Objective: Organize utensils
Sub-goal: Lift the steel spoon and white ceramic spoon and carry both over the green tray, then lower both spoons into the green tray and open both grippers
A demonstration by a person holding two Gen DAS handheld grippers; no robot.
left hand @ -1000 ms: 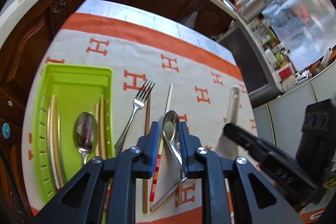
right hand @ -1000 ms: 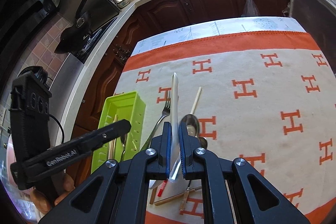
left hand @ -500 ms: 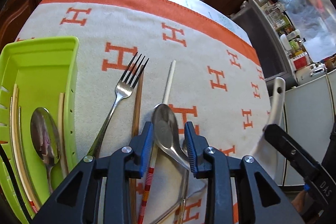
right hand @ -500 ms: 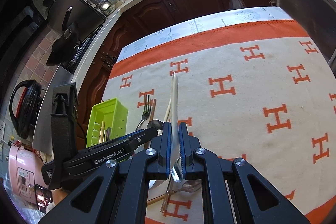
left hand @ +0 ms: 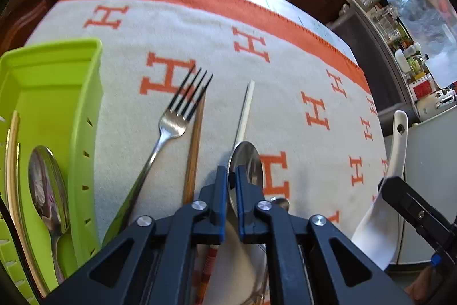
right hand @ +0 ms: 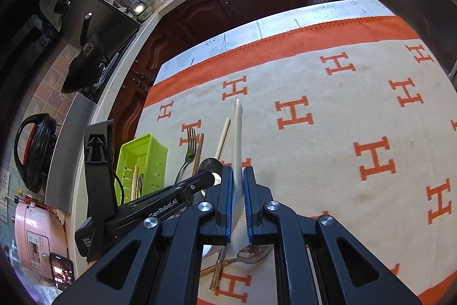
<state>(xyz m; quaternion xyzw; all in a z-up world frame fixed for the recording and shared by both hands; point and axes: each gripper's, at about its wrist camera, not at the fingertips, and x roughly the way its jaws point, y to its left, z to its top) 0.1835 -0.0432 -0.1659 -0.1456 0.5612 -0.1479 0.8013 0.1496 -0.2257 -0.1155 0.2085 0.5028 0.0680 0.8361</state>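
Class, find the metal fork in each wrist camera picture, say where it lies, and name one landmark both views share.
Left wrist view: the fork lies left of centre, tines pointing away.
Right wrist view: the fork is small, left of centre.
Shared landmark: the green tray, left of it.

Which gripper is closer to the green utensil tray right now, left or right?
Left. The left gripper, shut on a metal spoon, sits just past the fork from the green tray. The right gripper, holding the white ceramic spoon, is farther out.
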